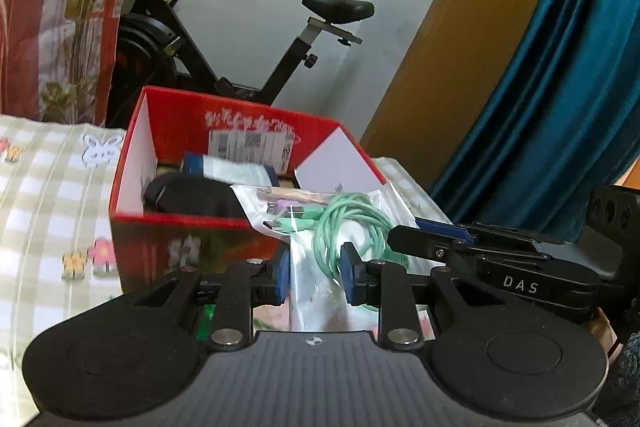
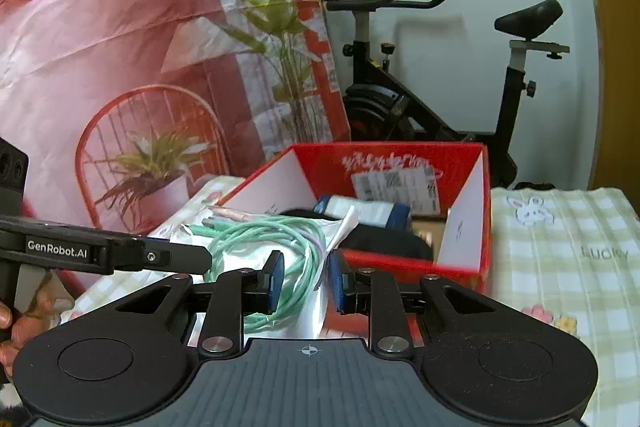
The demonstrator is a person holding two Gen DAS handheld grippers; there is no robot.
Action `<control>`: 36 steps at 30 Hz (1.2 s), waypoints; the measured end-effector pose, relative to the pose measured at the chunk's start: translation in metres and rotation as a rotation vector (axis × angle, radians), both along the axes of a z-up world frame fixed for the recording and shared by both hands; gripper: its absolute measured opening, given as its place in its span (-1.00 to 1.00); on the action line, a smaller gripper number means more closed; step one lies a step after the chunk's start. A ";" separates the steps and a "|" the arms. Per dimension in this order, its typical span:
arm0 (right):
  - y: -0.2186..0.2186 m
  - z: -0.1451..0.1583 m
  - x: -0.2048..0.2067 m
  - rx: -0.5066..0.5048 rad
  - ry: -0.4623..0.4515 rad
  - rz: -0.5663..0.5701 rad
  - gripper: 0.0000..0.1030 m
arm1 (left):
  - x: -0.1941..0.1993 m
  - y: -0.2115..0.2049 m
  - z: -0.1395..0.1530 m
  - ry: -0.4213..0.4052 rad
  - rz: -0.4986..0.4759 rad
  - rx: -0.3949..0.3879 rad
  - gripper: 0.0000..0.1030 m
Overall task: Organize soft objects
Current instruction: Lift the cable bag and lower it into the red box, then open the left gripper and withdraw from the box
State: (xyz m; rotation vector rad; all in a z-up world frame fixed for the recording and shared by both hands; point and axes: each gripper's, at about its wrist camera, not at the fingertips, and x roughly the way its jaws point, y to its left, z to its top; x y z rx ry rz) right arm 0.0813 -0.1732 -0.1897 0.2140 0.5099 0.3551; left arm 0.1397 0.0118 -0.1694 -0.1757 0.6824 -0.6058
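A clear plastic bag (image 1: 308, 259) with coiled green cables (image 1: 352, 223) hangs in the air just in front of an open red box (image 1: 240, 119). My left gripper (image 1: 316, 279) is shut on the bag's near edge, blue pads on either side. My right gripper (image 1: 404, 239) comes in from the right and pinches the same bag. In the right wrist view the bag (image 2: 316, 311) sits between the right gripper's (image 2: 306, 283) pads, and the left gripper (image 2: 192, 261) reaches in from the left. The red box (image 2: 400, 155) holds a black soft item (image 2: 384, 241) and a blue-and-white package (image 2: 364, 209).
The box stands on a green checked cloth (image 1: 48, 187) with flower and rabbit prints. Behind it are a black exercise bike (image 1: 280, 67), a printed red backdrop (image 2: 120, 47), a wooden panel (image 1: 460, 47) and a teal curtain (image 1: 560, 107). A person's hand (image 2: 24, 323) grips the left tool.
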 end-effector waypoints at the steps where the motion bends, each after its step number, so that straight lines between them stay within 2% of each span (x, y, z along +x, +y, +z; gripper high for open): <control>1: -0.002 0.002 0.007 -0.001 -0.001 -0.001 -0.56 | 0.006 -0.001 0.001 0.002 0.001 0.000 -0.46; 9: -0.006 0.008 0.075 -0.042 0.003 0.022 -0.55 | 0.065 -0.003 0.004 0.049 0.048 -0.017 -0.46; 19: -0.007 -0.013 0.130 -0.102 0.015 0.012 -0.55 | 0.111 -0.015 -0.013 0.072 0.094 0.027 -0.46; 24: -0.010 -0.037 0.144 -0.120 0.085 0.008 -0.55 | 0.125 -0.027 -0.030 0.124 0.057 0.089 -0.45; 30: -0.012 -0.062 0.153 -0.093 0.199 -0.033 -0.55 | 0.130 -0.033 -0.049 0.186 0.026 0.137 -0.45; 35: -0.006 -0.067 0.153 -0.142 0.223 -0.049 -0.51 | 0.124 -0.036 -0.053 0.187 0.008 0.187 -0.44; 36: -0.005 -0.066 0.153 -0.151 0.224 -0.053 -0.50 | 0.124 -0.036 -0.052 0.179 0.005 0.196 -0.34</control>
